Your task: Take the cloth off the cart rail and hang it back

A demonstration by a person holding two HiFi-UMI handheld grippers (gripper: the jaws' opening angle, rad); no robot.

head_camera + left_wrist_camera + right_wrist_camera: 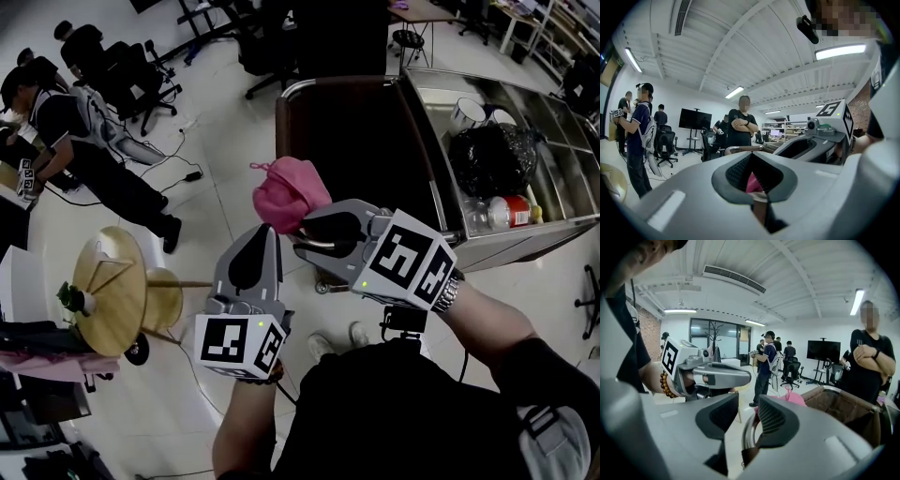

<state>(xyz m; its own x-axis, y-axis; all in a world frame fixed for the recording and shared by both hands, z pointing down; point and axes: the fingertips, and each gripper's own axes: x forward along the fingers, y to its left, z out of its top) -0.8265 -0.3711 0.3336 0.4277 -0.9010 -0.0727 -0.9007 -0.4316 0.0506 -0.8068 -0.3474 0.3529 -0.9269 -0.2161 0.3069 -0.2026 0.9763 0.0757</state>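
Here, in the head view, the pink cloth (pixel 289 195) sits bunched at the tip of the left gripper (pixel 269 231). It is off the cart rail (pixel 323 81) and just beside the left edge of the cart's dark panel (pixel 366 141); whether it brushes that edge cannot be told. The right gripper (pixel 302 236) lies just right of the cloth, jaws spread, holding nothing. Open floor (pixel 225 122) lies to the left, a round wooden table (pixel 108 291) stands near left, well apart, and a black bag (pixel 492 155) fills the cart tray (pixel 534 232) on the right

Left gripper view: the jaws are pressed together on a pink fold of the cloth (pixel 753 184); a standing person (pixel 743 124) is far beyond

Right gripper view: the jaws stand apart, with the cart rail (pixel 746 436) showing in the gap, untouched; the cloth (pixel 792 398) bulges beyond the right jaw

Judgement: the cloth looks light, soft and limp, so it should sag and drape from any pinch. A hold at a free edge or corner, rather than the bunched middle, should let it spread over the rail. The left side offers the clearest approach
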